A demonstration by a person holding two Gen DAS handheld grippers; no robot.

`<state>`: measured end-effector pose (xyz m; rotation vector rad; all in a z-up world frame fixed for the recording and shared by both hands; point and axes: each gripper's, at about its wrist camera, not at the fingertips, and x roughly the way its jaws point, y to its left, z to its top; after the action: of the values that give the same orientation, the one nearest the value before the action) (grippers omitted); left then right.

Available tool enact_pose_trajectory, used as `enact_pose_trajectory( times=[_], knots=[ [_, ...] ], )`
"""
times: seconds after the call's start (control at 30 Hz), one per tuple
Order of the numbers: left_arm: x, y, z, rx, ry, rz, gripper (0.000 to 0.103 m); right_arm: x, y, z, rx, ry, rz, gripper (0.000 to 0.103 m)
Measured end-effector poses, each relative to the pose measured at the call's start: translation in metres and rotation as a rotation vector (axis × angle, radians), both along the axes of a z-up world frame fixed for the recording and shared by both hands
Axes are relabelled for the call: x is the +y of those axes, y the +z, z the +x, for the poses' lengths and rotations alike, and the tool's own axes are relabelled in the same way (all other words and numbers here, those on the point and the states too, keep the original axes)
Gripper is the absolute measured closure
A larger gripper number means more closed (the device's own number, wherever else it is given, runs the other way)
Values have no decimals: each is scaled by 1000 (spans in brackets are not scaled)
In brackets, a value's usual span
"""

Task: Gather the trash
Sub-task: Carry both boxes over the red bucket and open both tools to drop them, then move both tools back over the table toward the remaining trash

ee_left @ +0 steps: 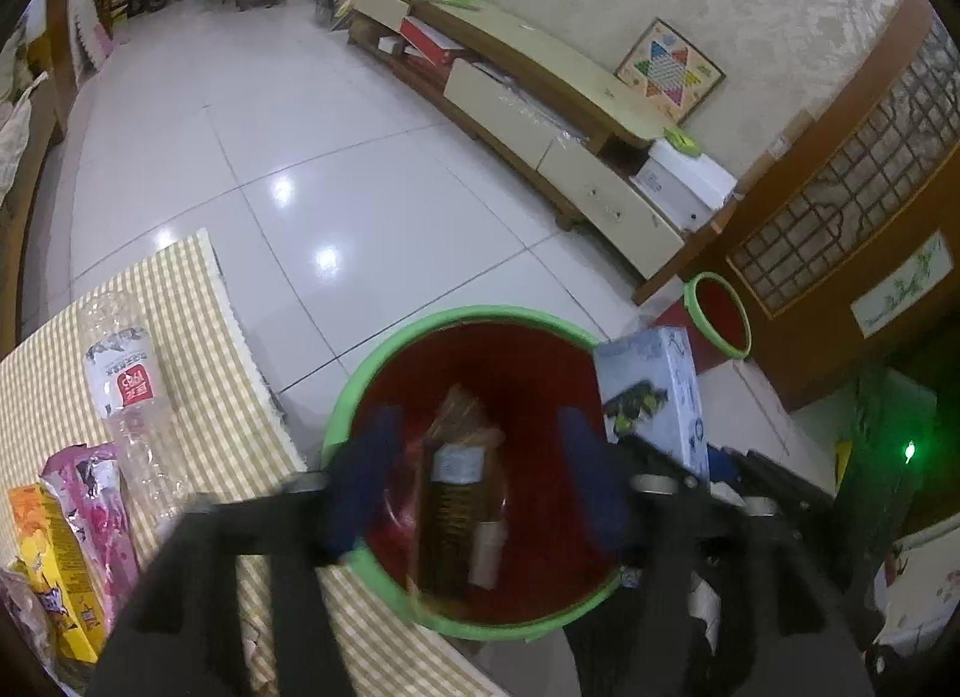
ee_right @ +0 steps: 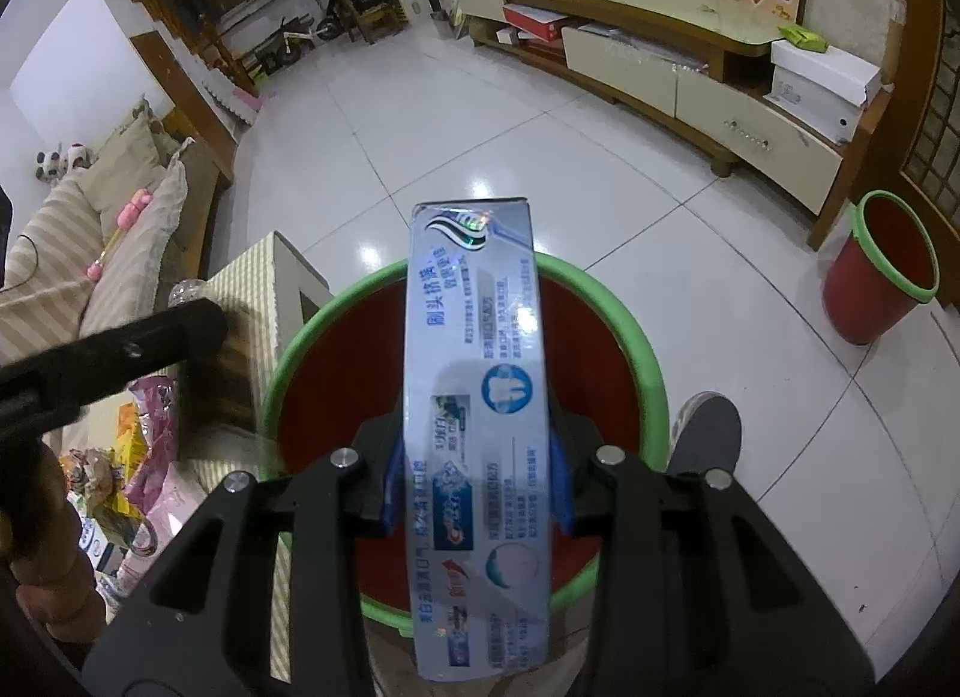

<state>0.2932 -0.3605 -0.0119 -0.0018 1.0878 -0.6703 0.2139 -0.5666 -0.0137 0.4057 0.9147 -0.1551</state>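
Note:
A red bin with a green rim (ee_left: 456,316) stands on the floor beside the table. My left gripper (ee_left: 480,481) hovers over its mouth, open, with nothing between its blue fingers (ee_left: 366,475). Below it a brown wrapper (ee_left: 462,457) lies inside the bin with other scraps. My right gripper (ee_right: 477,481) is above the same bin's green rim (ee_right: 648,361). A long silver-blue toothpaste box (ee_right: 474,337) sits between its pads, which lie against the box's sides. The box (ee_left: 654,397) shows at the bin's right edge in the left wrist view.
A table with a checked cloth (ee_left: 198,337) carries a clear plastic bottle (ee_left: 132,397), a pink packet (ee_left: 102,493) and a yellow packet (ee_left: 54,565). A second red bin (ee_right: 882,277) stands by the wooden door. A person's shoe (ee_right: 708,433) is beside the near bin.

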Motion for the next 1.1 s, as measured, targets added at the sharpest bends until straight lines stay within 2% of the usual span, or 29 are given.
enact_pose_trajectory(
  times=[0.07,0.2,0.57,0.73,0.93,1.1],
  knots=[
    [4,2,2,-6,10,-8,25,2,4,-1,-14,0,-22,41],
    [20,10,0,-24,42,-18,19,11,12,-3,-28,22,-61,29],
    [89,50,-29,-120,148,-19,10,57,37,-16,-42,74,-132,10],
    [135,65,-48,-166,216,59,8,90,52,-25,-52,108,-164,5],
    [201,80,-80,-200,304,79,8,135,68,-35,-75,174,-209,5],
    [251,80,-110,-195,385,97,8,172,77,-45,-94,226,-206,5]
  ],
)
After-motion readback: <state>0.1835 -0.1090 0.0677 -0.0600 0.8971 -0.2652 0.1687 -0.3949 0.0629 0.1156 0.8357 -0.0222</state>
